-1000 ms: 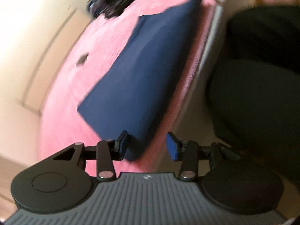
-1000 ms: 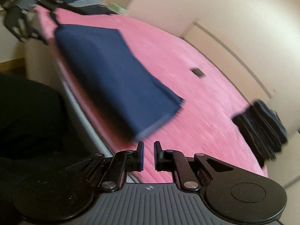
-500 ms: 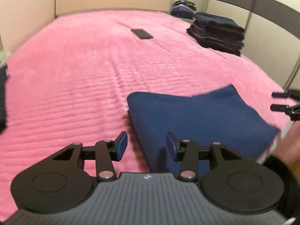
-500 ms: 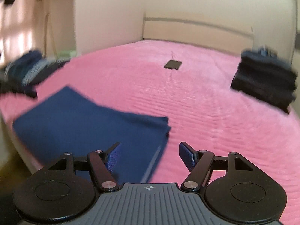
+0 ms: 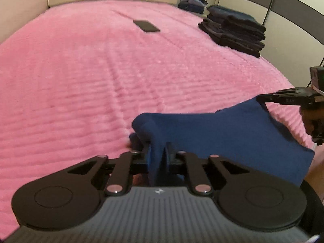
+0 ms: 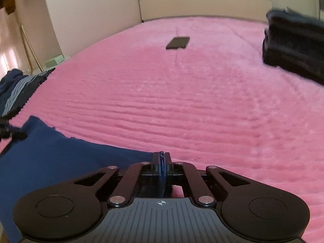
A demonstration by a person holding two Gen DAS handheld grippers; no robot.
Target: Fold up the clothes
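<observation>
Pinching the navy cloth (image 5: 232, 133) at the bed's (image 5: 81, 70) near edge, your left tongs (image 5: 158, 156) are closing on its left corner; right tongs (image 6: 161, 165) clamp the other — the fold runs away from you.

Soft, warm indoor light falls evenly across the pink bedspread (image 5: 85, 77), casting only faint shadows in its ribbed pile. Fisheye distortion bows the headboard (image 6: 202, 4) and wardrobe doors (image 5: 293, 10) beyond the bedspread. Motion blur smears the stack of dark folded clothes (image 6: 293, 46) at the bedspread's right edge; frame corners darken to black.
</observation>
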